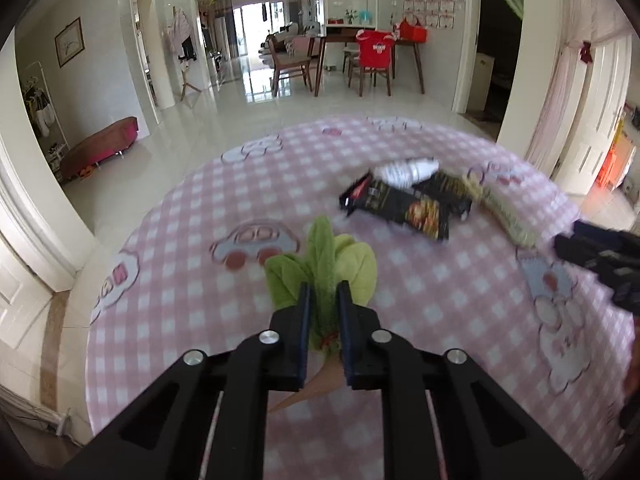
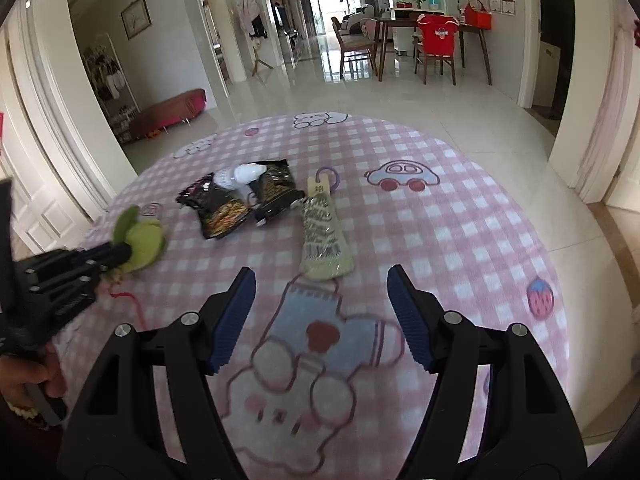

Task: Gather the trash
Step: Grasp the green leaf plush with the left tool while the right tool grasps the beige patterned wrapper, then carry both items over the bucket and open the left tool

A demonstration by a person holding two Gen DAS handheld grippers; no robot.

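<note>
My left gripper (image 1: 323, 288) is shut on the base of a green leafy plush toy (image 1: 320, 256), whose tan body shows under the fingers. In the right wrist view the same toy (image 2: 142, 240) sits in the left gripper (image 2: 116, 258) at the left edge. Two black snack wrappers (image 1: 404, 204) (image 2: 224, 208) and a white bottle (image 1: 408, 170) (image 2: 240, 174) lie beyond it. My right gripper (image 2: 322, 276) is open and empty, just short of a pale yellow-green packet (image 2: 324, 236) (image 1: 500, 208). It also enters the left wrist view as the right gripper (image 1: 600, 252).
Everything lies on a round table under a pink checked cloth (image 2: 460, 240) with cartoon prints. A purple ring (image 2: 334, 178) sits behind the packet. A hand (image 2: 24, 380) grips the left tool. Tiled floor, a red bench (image 2: 168, 114) and a dining set (image 2: 436, 44) lie beyond.
</note>
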